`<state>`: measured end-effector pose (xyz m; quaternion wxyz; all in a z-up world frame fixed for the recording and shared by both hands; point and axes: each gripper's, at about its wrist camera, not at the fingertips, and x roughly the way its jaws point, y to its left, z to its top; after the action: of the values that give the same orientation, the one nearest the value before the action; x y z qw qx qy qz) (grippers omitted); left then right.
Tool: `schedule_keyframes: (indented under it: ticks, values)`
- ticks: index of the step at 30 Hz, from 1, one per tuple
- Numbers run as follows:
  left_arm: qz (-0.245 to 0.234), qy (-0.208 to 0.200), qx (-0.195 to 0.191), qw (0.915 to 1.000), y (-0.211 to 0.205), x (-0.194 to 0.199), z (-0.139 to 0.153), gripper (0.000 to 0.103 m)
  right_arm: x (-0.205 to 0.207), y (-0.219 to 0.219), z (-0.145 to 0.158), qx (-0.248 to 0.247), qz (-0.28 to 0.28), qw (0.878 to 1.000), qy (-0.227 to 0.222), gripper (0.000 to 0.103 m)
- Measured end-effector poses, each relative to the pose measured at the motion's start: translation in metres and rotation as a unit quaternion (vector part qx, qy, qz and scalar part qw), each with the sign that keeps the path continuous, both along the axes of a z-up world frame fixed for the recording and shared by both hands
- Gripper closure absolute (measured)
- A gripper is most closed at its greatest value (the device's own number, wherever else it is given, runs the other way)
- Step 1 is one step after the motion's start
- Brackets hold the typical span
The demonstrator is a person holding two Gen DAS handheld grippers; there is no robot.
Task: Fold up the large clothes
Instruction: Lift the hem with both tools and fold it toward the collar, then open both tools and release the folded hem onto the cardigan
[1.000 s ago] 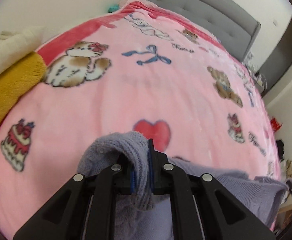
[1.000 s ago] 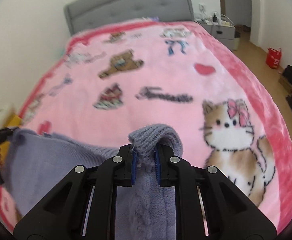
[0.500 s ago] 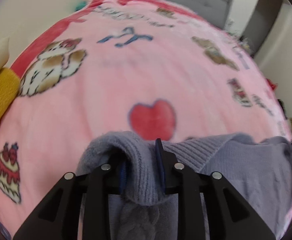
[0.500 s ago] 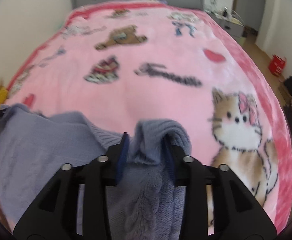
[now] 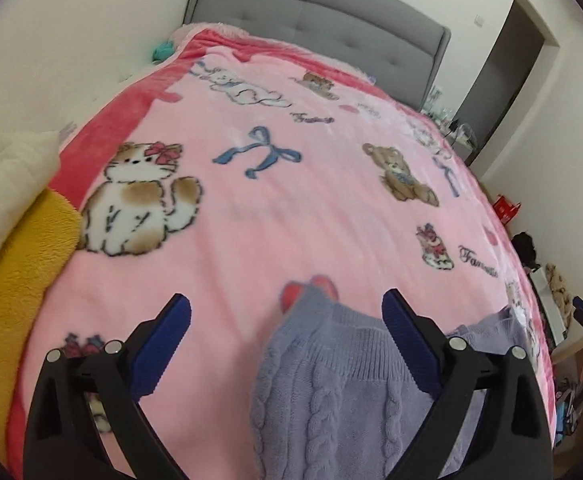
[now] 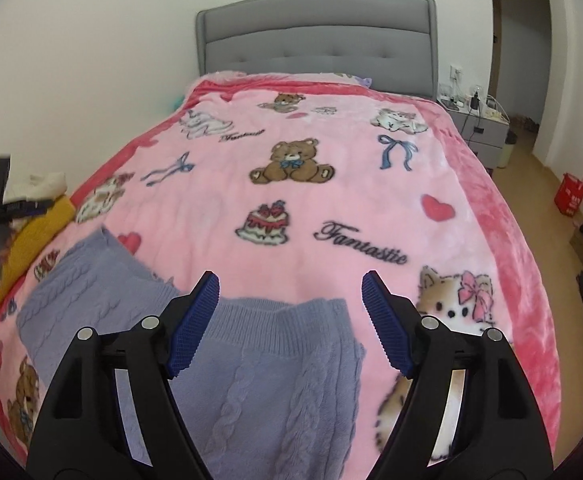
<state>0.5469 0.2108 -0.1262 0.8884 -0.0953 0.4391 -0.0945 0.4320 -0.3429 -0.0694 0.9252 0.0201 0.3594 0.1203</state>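
Two grippers hover over a bed w/ a pink blanket, each w/ jaws spread apart and nothing clamped. Left gripper: jaws have just been opening; blue pads wide, a lilac cable-knit sweater lying below and between them, pads clear of the knit. Right gripper: jaws have just been opening too; the sweater's ribbed edge lies under the gap, not pinched.

Sweater rests flat on the blanket at the near end of the bed, spread side to side across both views. In right view its far corner sits by a red heart print; in left view its upper corner partly covers a red heart.

Blanket prints: cats w/ pink bows, teddy bears, cakes, blue ribbons, script reading "Fantastic". Grey padded headboard at far end. Mustard fleece and a cream pillow sit at the bed's left edge. Nightstand and doorway to the right; red bag on the wood floor.
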Motion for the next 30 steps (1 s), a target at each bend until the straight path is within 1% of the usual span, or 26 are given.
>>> schedule_keyframes:
  ticks: [2, 3, 5, 6, 7, 8, 9, 11, 13, 16, 18, 19, 22, 23, 24, 26, 30]
  values:
    - [-0.030, -0.005, 0.023, 0.9993, -0.013, -0.005, 0.003, 0.008, -0.006, 0.006, -0.003, -0.010, 0.006, 1.000, 0.009, 0.032]
    - [-0.053, -0.006, 0.044, 0.9976, -0.025, -0.011, 0.003, 0.008, -0.011, 0.010, -0.006, -0.012, 0.013, 1.000, 0.017, 0.032]
    - [-0.086, 0.005, 0.071, 0.9937, -0.043, -0.025, -0.001, 0.008, -0.018, 0.014, -0.011, -0.007, 0.022, 0.999, 0.033, 0.033]
    - [-0.103, 0.014, 0.083, 0.9911, -0.052, -0.036, -0.006, 0.008, -0.025, 0.017, -0.015, 0.001, 0.034, 0.998, 0.043, 0.039]
    - [-0.117, 0.023, 0.092, 0.9886, -0.059, -0.046, -0.011, 0.008, -0.030, 0.020, -0.019, 0.005, 0.045, 0.998, 0.052, 0.048]
    - [-0.130, 0.032, 0.097, 0.9863, -0.067, -0.060, -0.019, 0.008, -0.037, 0.024, -0.026, 0.013, 0.063, 0.996, 0.065, 0.068]
    - [-0.141, 0.041, 0.096, 0.9845, -0.075, -0.070, -0.024, 0.008, -0.043, 0.027, -0.032, 0.016, 0.074, 0.994, 0.079, 0.078]
    - [-0.150, 0.052, 0.087, 0.9834, -0.081, -0.087, -0.035, 0.008, -0.053, 0.034, -0.043, 0.017, 0.093, 0.991, 0.096, 0.078]
    - [-0.144, 0.077, 0.082, 0.9833, -0.083, -0.101, -0.055, 0.008, -0.061, 0.043, -0.054, 0.010, 0.107, 0.989, 0.105, 0.078]
    - [-0.114, 0.099, 0.088, 0.9847, -0.078, -0.111, -0.080, 0.008, -0.066, 0.051, -0.073, -0.009, 0.098, 0.988, 0.117, 0.076]
    - [-0.105, 0.107, 0.091, 0.9846, -0.073, -0.114, -0.092, 0.008, -0.064, 0.051, -0.091, -0.022, 0.082, 0.987, 0.138, 0.074]
    - [-0.102, 0.107, 0.093, 0.9846, -0.072, -0.116, -0.097, 0.008, -0.063, 0.050, -0.101, -0.030, 0.073, 0.986, 0.150, 0.074]
    - [-0.099, 0.098, 0.106, 0.9845, -0.069, -0.120, -0.103, 0.008, -0.065, 0.040, -0.123, -0.060, 0.042, 0.984, 0.163, 0.072]
    - [-0.097, 0.099, 0.109, 0.9844, -0.069, -0.120, -0.104, 0.008, -0.067, 0.034, -0.132, -0.066, 0.030, 0.981, 0.179, 0.073]
    - [-0.096, 0.101, 0.105, 0.9846, -0.067, -0.119, -0.107, 0.008, -0.067, 0.028, -0.137, -0.064, 0.027, 0.980, 0.187, 0.074]
    - [-0.092, 0.102, 0.102, 0.9852, -0.066, -0.120, -0.111, 0.007, -0.073, 0.021, -0.142, -0.061, 0.026, 0.981, 0.184, 0.075]
    - [-0.087, 0.100, 0.100, 0.9861, -0.065, -0.119, -0.118, 0.005, -0.077, 0.025, -0.150, -0.091, 0.037, 0.978, 0.185, 0.075]
